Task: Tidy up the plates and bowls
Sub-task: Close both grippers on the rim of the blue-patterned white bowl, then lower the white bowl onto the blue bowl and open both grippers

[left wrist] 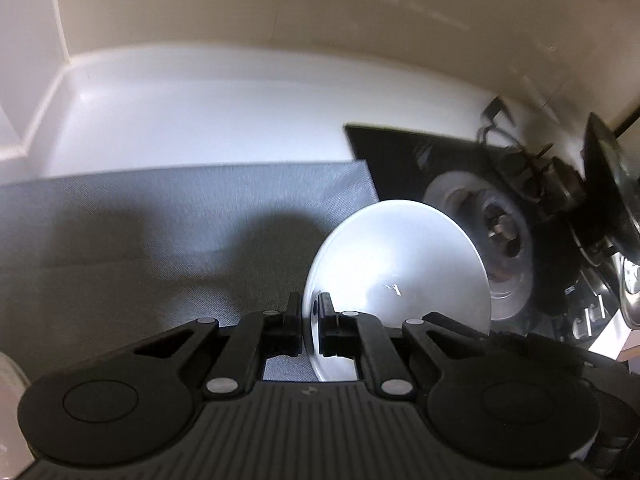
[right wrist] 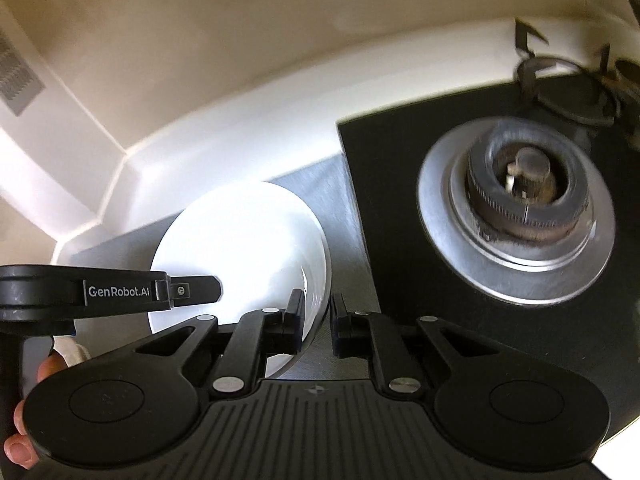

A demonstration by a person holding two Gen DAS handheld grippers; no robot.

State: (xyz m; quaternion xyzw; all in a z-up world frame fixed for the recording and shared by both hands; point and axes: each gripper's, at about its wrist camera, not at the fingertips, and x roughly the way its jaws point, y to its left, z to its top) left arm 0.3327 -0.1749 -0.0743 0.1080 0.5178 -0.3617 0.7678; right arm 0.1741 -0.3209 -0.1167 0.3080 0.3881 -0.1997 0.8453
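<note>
A white bowl (left wrist: pixel 396 276) is held above the grey mat (left wrist: pixel 160 240). My left gripper (left wrist: pixel 311 320) is shut on the bowl's left rim. In the right wrist view the same white bowl (right wrist: pixel 240 248) shows, and my right gripper (right wrist: pixel 316 320) has its jaws around the bowl's right rim, one finger inside and one outside with a small gap on the outer side. The left gripper's body (right wrist: pixel 100 292) reaches in from the left edge of that view.
A black gas hob (right wrist: pixel 460 300) with a round metal burner (right wrist: pixel 520 196) lies to the right of the mat. A pan support (right wrist: pixel 560 80) sits at the back right. A white counter (left wrist: pixel 240 120) and cream wall run behind.
</note>
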